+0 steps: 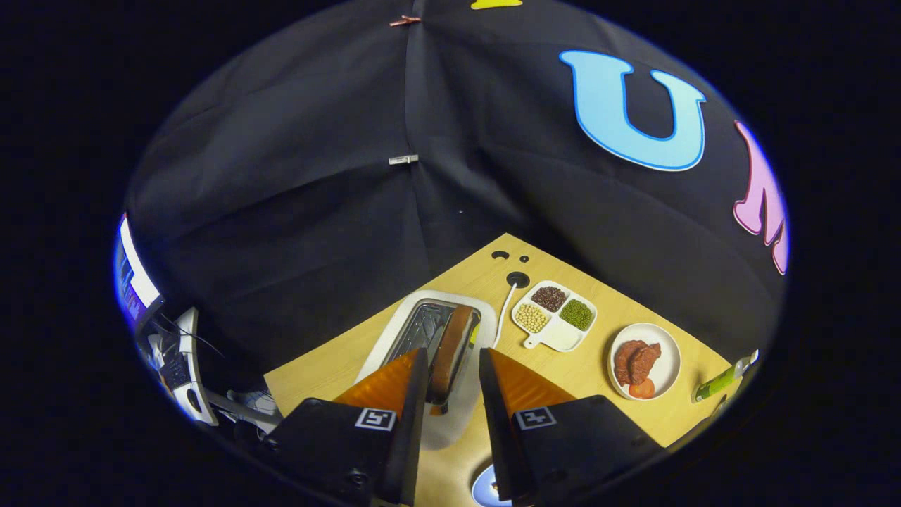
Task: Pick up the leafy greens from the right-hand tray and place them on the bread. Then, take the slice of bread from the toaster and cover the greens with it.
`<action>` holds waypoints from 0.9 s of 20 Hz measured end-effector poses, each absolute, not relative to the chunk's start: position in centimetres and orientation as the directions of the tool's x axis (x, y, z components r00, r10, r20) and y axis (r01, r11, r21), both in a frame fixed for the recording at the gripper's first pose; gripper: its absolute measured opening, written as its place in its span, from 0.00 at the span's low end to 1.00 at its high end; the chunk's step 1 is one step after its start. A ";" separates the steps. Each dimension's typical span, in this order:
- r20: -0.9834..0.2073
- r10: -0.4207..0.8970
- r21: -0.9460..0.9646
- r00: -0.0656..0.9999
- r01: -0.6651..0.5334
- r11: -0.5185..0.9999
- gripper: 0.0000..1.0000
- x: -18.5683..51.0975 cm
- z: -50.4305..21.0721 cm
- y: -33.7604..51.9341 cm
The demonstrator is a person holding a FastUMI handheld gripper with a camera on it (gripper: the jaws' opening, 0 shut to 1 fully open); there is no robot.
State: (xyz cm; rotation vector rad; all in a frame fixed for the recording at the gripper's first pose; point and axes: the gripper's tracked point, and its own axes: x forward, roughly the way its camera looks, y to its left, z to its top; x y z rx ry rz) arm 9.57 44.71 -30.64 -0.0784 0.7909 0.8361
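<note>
One table (591, 373) under everything — white toaster (394, 338) on it, bread slice (450, 345) standing upright in its slot. Tool (454, 370) straddling that slice, fingers apart, contact unclear. Beyond, divided dish (556, 338) and plate (669, 352).

A single fisheye camera rides on the hand-held gripper (454, 362), looking forward and steeply down along its two fingers, at 6 o'clock. It hangs close above a white slot toaster (394, 338), directly ahead at 12 o'clock on a pale wooden table (598, 415). A white three-part dish of beans (556, 317) lies at 1 o'clock, a round white plate of meat (644, 360) at 2 o'clock. Black cloth wall beyond.
</note>
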 end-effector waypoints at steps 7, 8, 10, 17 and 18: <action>-0.734 0.533 0.180 0.421 -0.636 0.750 0.61 12.2 -35.0 47.4; -0.744 0.521 0.179 0.418 -0.626 0.759 0.62 12.4 -35.3 47.6; -0.767 0.493 0.175 0.411 -0.605 0.777 0.62 12.5 -36.1 47.8; -0.765 0.516 0.240 0.386 -0.572 0.784 0.15 11.6 -35.1 48.6; -0.753 0.528 0.248 0.392 -0.575 0.780 0.16 11.6 -34.2 48.3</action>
